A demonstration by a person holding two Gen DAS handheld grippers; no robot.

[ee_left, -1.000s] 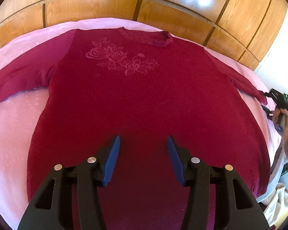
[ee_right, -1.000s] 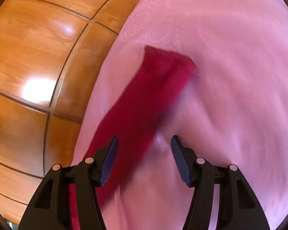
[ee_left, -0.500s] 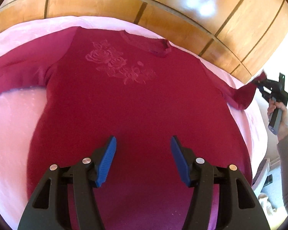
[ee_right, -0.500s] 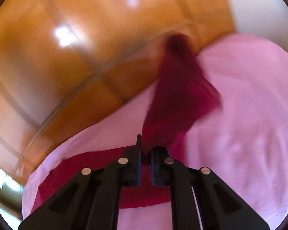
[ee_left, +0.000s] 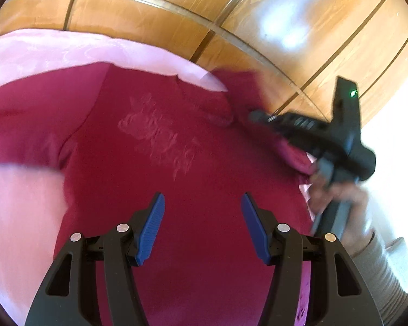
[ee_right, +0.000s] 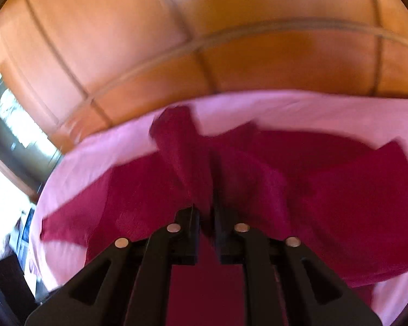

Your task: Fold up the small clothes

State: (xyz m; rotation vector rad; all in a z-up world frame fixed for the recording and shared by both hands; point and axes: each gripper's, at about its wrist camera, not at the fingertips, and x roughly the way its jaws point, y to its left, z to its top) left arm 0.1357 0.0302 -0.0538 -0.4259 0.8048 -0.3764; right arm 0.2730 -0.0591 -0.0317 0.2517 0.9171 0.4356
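A dark red sweater with a rose embroidery lies flat on a pink bedcover. My left gripper hovers open over the sweater's lower body, with nothing between its blue pads. My right gripper has the sweater's right sleeve pinched between its jaws, which are opening; the sleeve stands up from them and is carried over the chest. In the left wrist view the right gripper reaches in from the right, with the lifted sleeve blurred at its tip.
A glossy wooden wardrobe runs close behind the bed. A person's hand in a grey sleeve holds the right gripper's handle. The sweater's other sleeve lies spread on the bedcover.
The right gripper shut on the right sleeve's cuff at the bed edge, lifted it and swung it inward over the sweater's chest. The left gripper rose a little and stayed open.
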